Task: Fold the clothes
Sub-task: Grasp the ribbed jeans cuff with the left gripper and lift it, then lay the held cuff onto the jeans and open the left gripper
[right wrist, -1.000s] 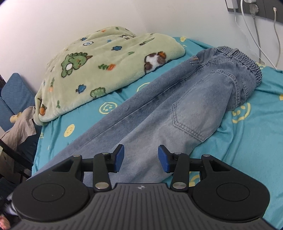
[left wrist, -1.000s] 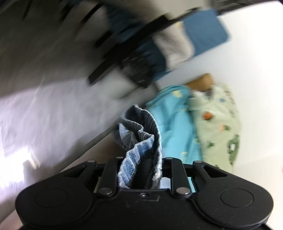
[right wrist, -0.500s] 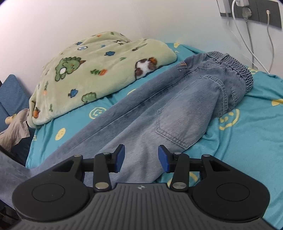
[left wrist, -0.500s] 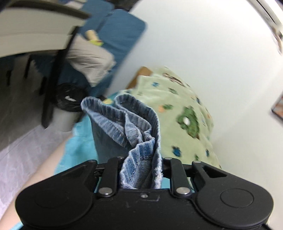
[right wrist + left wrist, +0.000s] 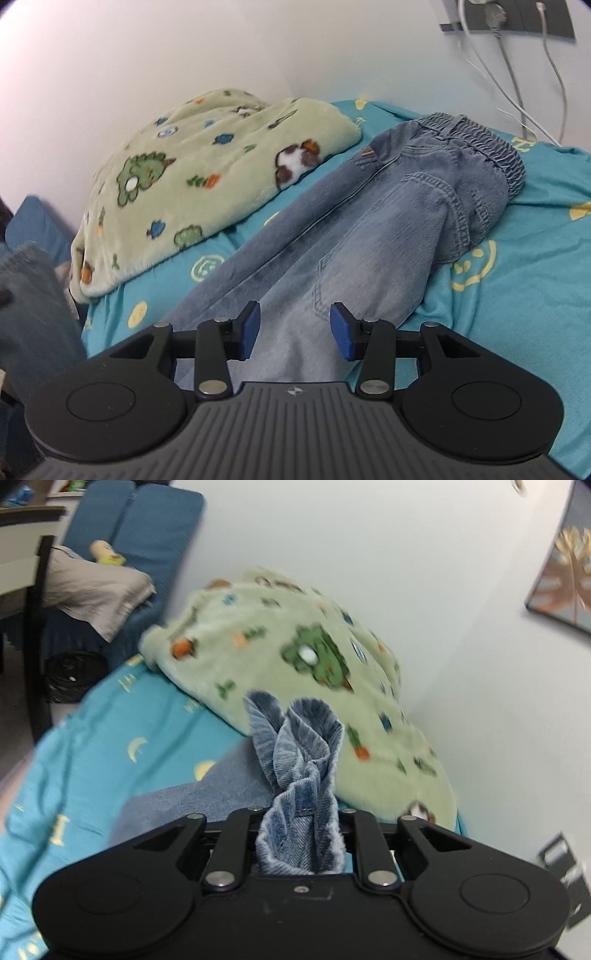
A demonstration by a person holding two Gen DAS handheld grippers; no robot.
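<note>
Both claws work one pair of jeans [image 5: 388, 221] lying along the bed [image 5: 546, 236], waistband toward the wall. The left claw [image 5: 301, 834] grips the bunched hems; the right claw [image 5: 293, 328] hangs released above the legs, beside a green blanket [image 5: 207, 177].

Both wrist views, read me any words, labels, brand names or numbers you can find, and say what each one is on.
No readable text in either view.
Small emblem on the right tool body: a mark, no letters.
Yellow prints on the teal bedsheet: smiley faces, moons and letter-like shapes, cut off or blurred, not readable.
Small tab on the jeans near the pocket: too small to read.
Green blanket: cartoon animals only.
Wall picture: leaf design, no words.
</note>
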